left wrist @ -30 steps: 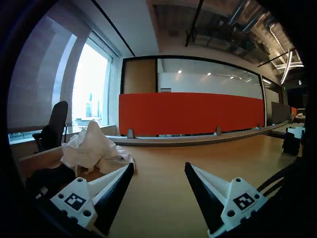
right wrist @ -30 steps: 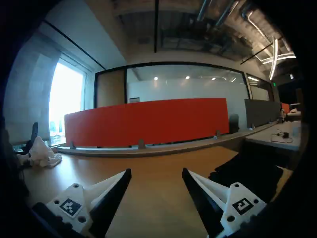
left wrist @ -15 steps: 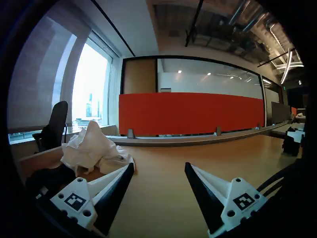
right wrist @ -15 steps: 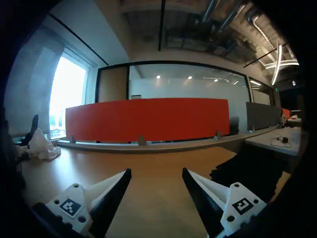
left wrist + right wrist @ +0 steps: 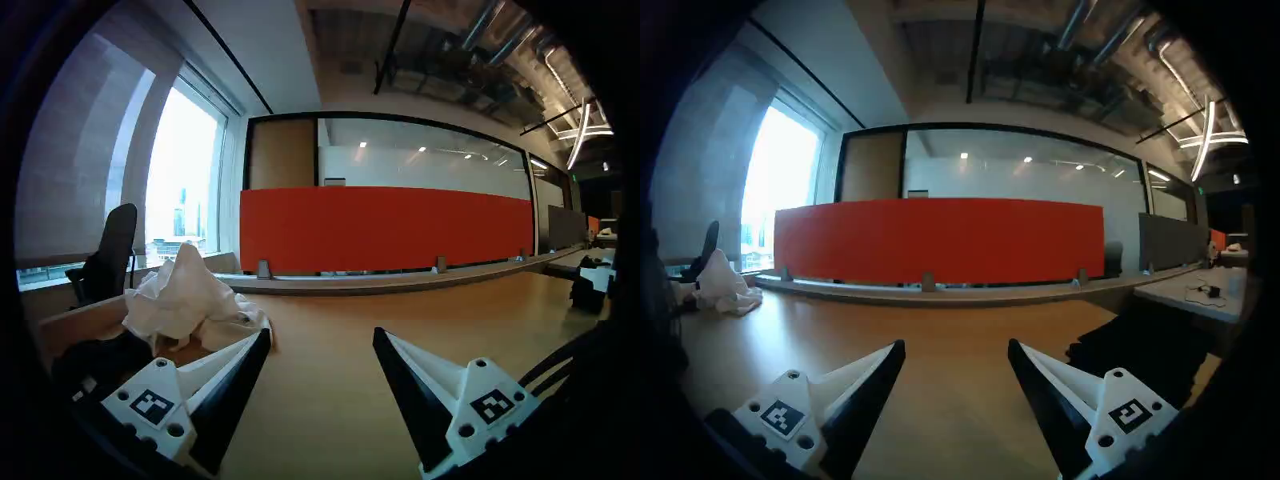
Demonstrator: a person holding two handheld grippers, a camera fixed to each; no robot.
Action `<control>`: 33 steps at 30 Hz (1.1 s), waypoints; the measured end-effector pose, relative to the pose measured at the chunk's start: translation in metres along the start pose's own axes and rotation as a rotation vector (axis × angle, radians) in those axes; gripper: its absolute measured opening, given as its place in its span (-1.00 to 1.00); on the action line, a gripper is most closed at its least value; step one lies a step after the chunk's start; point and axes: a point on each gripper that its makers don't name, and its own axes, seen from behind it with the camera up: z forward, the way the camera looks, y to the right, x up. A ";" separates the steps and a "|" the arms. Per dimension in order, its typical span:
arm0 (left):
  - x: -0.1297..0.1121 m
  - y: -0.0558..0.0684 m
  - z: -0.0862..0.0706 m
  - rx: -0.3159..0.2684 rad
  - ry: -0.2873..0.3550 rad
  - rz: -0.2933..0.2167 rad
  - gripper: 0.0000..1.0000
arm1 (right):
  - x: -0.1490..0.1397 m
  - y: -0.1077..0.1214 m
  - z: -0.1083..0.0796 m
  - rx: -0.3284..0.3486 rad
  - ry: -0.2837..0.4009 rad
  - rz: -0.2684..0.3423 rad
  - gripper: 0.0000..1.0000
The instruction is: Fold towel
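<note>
A crumpled white towel lies in a heap on the wooden table, at the left in the left gripper view. My left gripper is open just above the table, its left fingertip close to the towel's near edge, nothing between its fingers. In the right gripper view the same towel sits far off at the left. My right gripper is open over bare wood, well away from the towel.
A red partition runs along the table's far edge. A black chair stands by the window at the left. Black fabric lies on the table at the right. The other gripper shows far right.
The right gripper view has tilted slightly, so the towel sits a little higher and farther left. The left gripper has stayed still.
</note>
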 end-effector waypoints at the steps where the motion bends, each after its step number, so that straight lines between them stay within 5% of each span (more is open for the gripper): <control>1: 0.000 0.000 0.000 0.000 0.000 0.000 0.91 | 0.000 0.000 0.000 0.000 0.000 0.000 0.99; 33: 0.000 0.000 0.001 0.000 0.000 0.000 0.91 | 0.002 -0.006 0.000 0.024 -0.003 0.001 0.99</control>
